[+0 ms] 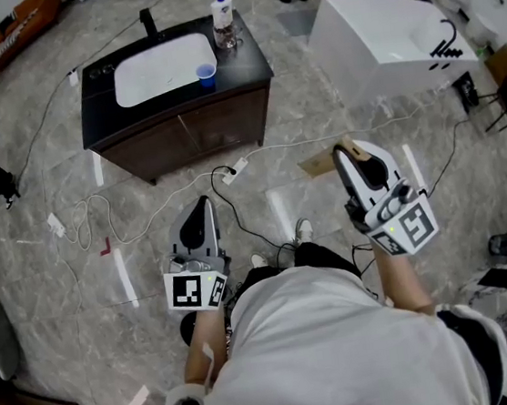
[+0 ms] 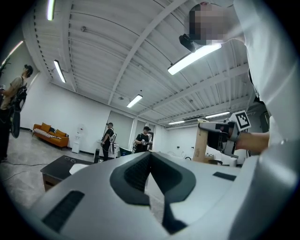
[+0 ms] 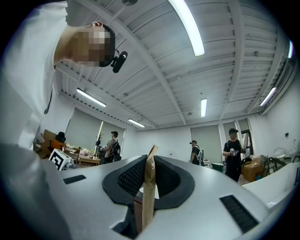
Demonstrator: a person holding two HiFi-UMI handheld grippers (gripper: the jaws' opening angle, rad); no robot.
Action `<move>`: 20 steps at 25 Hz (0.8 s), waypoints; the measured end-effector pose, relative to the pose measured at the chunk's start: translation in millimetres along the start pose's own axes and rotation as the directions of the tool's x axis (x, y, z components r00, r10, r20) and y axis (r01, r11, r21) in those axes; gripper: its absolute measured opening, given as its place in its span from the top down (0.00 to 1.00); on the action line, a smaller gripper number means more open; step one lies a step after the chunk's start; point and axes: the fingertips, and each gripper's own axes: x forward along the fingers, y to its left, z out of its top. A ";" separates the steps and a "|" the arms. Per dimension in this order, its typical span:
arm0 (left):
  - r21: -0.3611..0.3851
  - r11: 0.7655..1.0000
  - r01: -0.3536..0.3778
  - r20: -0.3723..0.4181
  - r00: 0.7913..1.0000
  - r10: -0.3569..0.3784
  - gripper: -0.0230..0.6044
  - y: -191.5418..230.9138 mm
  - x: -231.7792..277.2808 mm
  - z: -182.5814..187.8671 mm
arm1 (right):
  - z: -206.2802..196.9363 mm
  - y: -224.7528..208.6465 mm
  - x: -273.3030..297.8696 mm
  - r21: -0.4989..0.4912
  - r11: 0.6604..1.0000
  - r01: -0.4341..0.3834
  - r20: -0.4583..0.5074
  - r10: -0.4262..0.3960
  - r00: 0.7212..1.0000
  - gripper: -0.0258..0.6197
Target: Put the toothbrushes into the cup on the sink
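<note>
A dark vanity with a white basin stands ahead on the marble floor. A small blue cup rests on its top by the basin, and a white bottle is behind it. My right gripper is held at chest height, shut on a flat brown cardboard packet, which stands edge-on between the pads. My left gripper is lower and to the left, shut with nothing in it. No toothbrush shows plainly in any view.
A white bathtub stands at the right, beyond my right gripper. White and black cables and a power strip lie on the floor between me and the vanity. Several people stand far off in the room. An orange sofa is at the far left.
</note>
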 end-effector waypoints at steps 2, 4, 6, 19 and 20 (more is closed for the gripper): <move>0.001 1.000 0.007 -0.007 1.000 -0.007 0.96 -3.4 5.1 -0.8 | -0.2 -5.4 -1.3 0.004 1.000 0.005 0.000 -0.005 1.000 0.87; 0.002 1.000 0.010 -0.012 1.000 -0.010 0.96 -4.9 12.0 -1.6 | -0.9 -12.2 -1.5 0.008 1.000 0.009 0.003 -0.009 1.000 0.87; 0.003 1.000 0.012 -0.019 1.000 -0.012 0.96 -7.2 18.9 -5.1 | -3.7 -20.2 -2.9 0.012 1.000 0.012 0.004 -0.012 1.000 0.87; 0.034 0.999 -0.041 -0.043 0.998 0.043 0.96 -22.0 116.2 -17.2 | -19.3 -132.7 23.2 0.050 0.998 -0.029 0.039 0.027 0.999 0.87; 0.037 0.998 -0.048 -0.041 0.998 0.050 0.96 -20.2 127.6 -15.9 | -20.5 -142.7 27.9 0.051 0.998 -0.036 0.040 0.034 0.999 0.87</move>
